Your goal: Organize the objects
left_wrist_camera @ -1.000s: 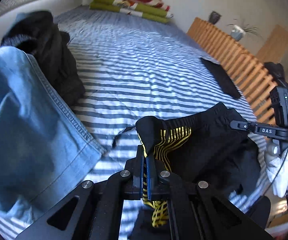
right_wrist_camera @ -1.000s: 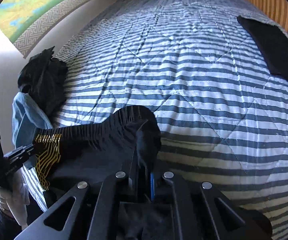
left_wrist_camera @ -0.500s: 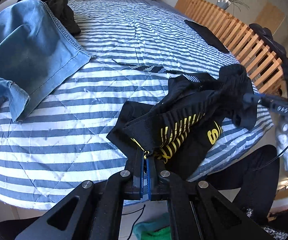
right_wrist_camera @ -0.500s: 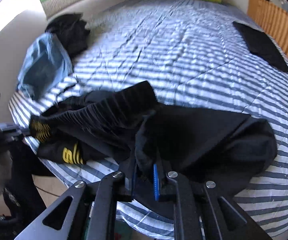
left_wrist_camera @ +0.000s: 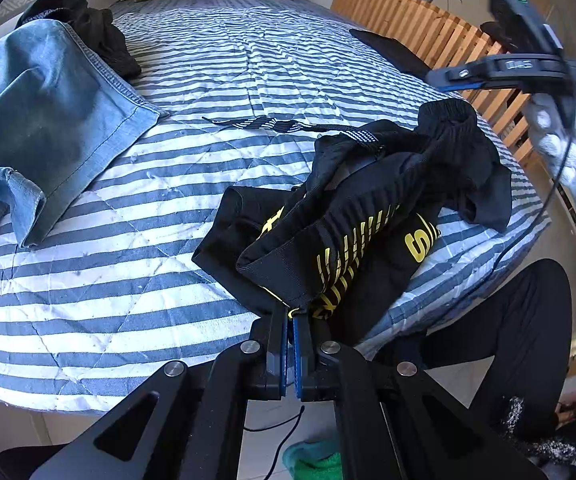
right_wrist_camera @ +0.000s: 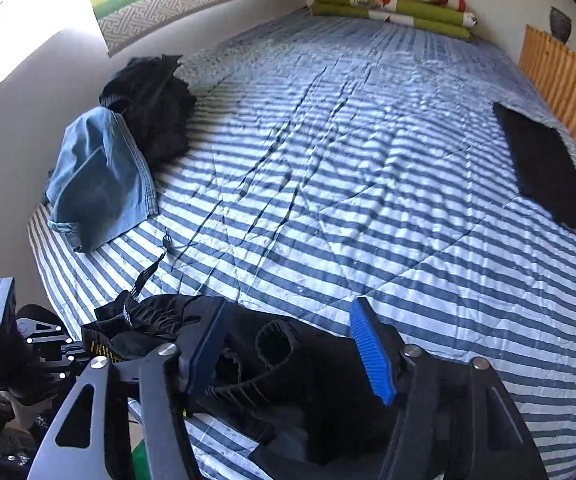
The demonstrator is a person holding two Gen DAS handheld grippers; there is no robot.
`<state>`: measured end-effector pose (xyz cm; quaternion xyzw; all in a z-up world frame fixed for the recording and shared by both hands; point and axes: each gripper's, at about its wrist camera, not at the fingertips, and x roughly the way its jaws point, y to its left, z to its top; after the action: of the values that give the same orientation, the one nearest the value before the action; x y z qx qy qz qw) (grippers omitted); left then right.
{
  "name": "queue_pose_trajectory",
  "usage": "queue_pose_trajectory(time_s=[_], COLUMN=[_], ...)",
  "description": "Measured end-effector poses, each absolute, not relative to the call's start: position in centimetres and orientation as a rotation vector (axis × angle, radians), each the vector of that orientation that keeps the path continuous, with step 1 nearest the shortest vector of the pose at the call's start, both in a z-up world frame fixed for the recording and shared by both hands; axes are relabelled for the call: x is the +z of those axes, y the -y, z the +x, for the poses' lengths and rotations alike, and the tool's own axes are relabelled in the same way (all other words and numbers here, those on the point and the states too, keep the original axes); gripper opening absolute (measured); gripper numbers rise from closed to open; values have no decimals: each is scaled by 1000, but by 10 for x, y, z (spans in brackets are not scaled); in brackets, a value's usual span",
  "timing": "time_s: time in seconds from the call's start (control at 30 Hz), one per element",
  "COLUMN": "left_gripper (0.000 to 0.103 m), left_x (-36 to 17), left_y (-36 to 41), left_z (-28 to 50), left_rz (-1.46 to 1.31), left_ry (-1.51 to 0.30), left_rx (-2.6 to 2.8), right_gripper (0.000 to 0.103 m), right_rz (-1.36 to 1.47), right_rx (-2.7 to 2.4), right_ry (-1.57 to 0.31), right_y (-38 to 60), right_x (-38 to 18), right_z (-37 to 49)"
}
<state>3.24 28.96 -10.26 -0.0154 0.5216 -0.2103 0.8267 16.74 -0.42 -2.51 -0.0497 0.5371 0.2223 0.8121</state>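
Observation:
Black shorts with yellow print (left_wrist_camera: 367,216) lie bunched at the near edge of the striped bed (left_wrist_camera: 248,60). My left gripper (left_wrist_camera: 289,316) is shut on their hem, at the bed's edge. The shorts' drawstring (left_wrist_camera: 256,122) trails across the quilt. In the right wrist view my right gripper (right_wrist_camera: 288,320) hovers over the shorts (right_wrist_camera: 311,380); its jaws are opening, and the waistband lies below and between the blue pads (right_wrist_camera: 371,352) without being pinched. The right gripper (left_wrist_camera: 467,76) also shows raised above the shorts in the left wrist view, held by a white-gloved hand (left_wrist_camera: 567,152).
Blue jeans (left_wrist_camera: 48,112) and a crumpled black garment (left_wrist_camera: 96,36) lie at the bed's left side. A flat folded black cloth (right_wrist_camera: 543,164) rests near the wooden slatted rail (left_wrist_camera: 407,20). Folded blankets (right_wrist_camera: 387,0) sit at the far end. A person's dark trouser leg (left_wrist_camera: 527,340) is beside the bed.
The right gripper's jaws have spread and released the shorts, then lifted off them. The shorts were brought down onto the bed's near edge, and the left gripper still pinches them.

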Motion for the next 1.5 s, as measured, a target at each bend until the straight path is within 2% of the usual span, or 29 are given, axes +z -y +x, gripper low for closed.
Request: queue_pose_trajectory(time_s=[0.03, 0.07, 0.27, 0.33, 0.4, 0.43, 0.47, 0.57, 0.63, 0.73, 0.77, 0.8, 0.83, 0.87, 0.97, 1.03, 1.2, 1.5], left_gripper=[1, 1, 5, 15, 38, 43, 47, 48, 53, 48, 34, 15, 8, 5, 4, 4, 4, 4], left_x=[-103, -102, -92, -85, -75, -70, -66, -53, -51, -67, -74, -83, -91, -98, -103, -102, -103, -106], left_y=[-290, -291, -292, -292, -294, -296, -296, -299, -304, -307, -304, -300, -297, -293, -289, -292, -306, -300], left_z=[33, 33, 28, 25, 23, 22, 21, 22, 29, 49, 54, 59, 61, 62, 55, 49, 39, 36], left_rz=[-35, -39, -33, -46, -84, -106, -119, -162, -205, -220, -213, -203, -200, -200, -167, -152, -142, -103], left_ry=[-1109, -1111, -1115, -1114, -1099, -1090, -1084, -1070, -1071, -1129, -1149, -1175, -1194, -1205, -1191, -1184, -1188, -1180], left_rx=[-446, -447, -487, -492, -504, -504, -501, -497, -458, -347, -339, -345, -345, -347, -357, -355, -341, -354], right_gripper=[32, 29, 29, 29, 29, 29, 29, 29, 29, 29, 29, 29, 30, 30, 34, 41, 41, 41], right_rz=[-117, -134, -182, -225, -264, -271, -279, -312, -327, -312, -305, -306, -314, -321, -338, -366, -439, -546], right_rx=[477, 478, 541, 542, 534, 534, 529, 518, 505, 511, 513, 511, 504, 493, 443, 396, 250, 456], right_ry=[-1182, -1209, -1255, -1272, -1285, -1288, -1287, -1269, -1262, -1254, -1257, -1255, -1251, -1244, -1208, -1173, -1228, -1055], right_y=[0, -2, 11, 13, 15, 16, 17, 15, 13, 13, 13, 13, 13, 15, 19, 26, 44, -1], right_x=[-34, -42, -53, -58, -64, -66, -67, -67, -64, -60, -59, -58, -56, -53, -43, -36, -48, -19], right_z=[171, 172, 130, 112, 99, 94, 92, 93, 96, 98, 99, 99, 99, 99, 102, 108, 124, 85])
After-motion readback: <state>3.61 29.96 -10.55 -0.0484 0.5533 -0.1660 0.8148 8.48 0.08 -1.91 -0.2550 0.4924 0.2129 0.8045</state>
